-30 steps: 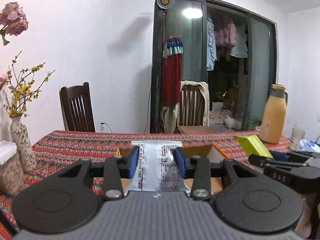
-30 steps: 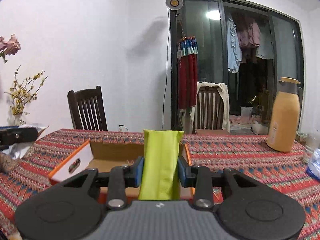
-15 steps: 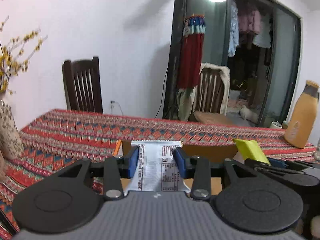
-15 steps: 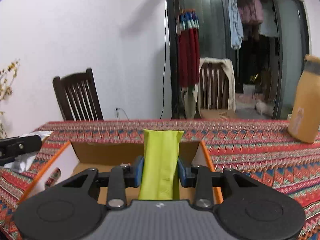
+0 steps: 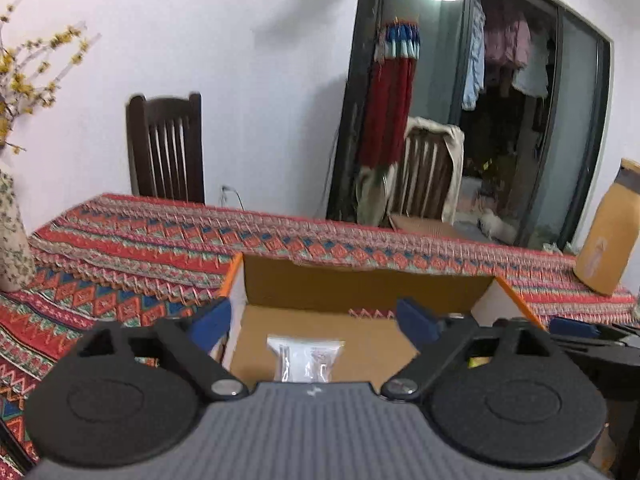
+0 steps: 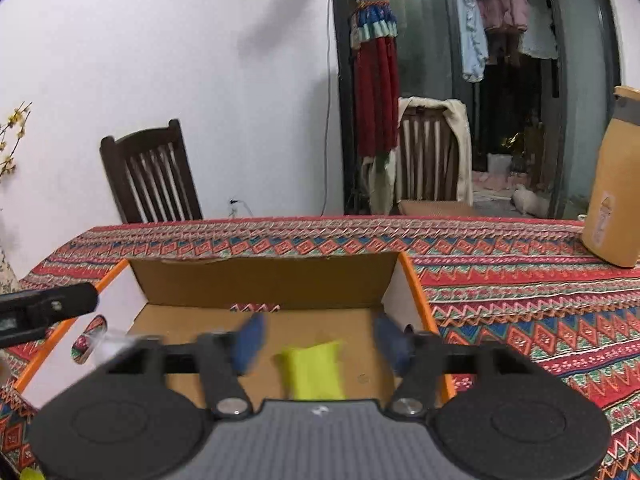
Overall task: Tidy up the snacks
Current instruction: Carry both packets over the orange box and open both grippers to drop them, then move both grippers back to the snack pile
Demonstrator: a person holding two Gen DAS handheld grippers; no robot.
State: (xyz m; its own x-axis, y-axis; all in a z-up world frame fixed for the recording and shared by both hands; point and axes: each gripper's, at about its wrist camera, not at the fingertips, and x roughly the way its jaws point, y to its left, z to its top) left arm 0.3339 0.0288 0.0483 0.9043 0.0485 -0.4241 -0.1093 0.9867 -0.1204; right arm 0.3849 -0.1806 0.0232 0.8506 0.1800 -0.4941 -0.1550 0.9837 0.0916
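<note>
Chair (image 5: 166,148), flask (image 6: 614,184) (tan), vase (image 5: 12,240)

Silver-white snack packet (image 5: 306,356): foil with small print, lying flat on the floor of the cardboard box (image 5: 360,286), toward its near-left part, long axis running near to far; near end hidden.

Yellow-green snack packet (image 6: 314,372): plain and glossy, motion-blurred, lying on the box (image 6: 264,280) floor near its middle, to the right of the silver one.

Box: open top, brown inside, white outer walls with orange edges, sitting on the patterned table.
</note>
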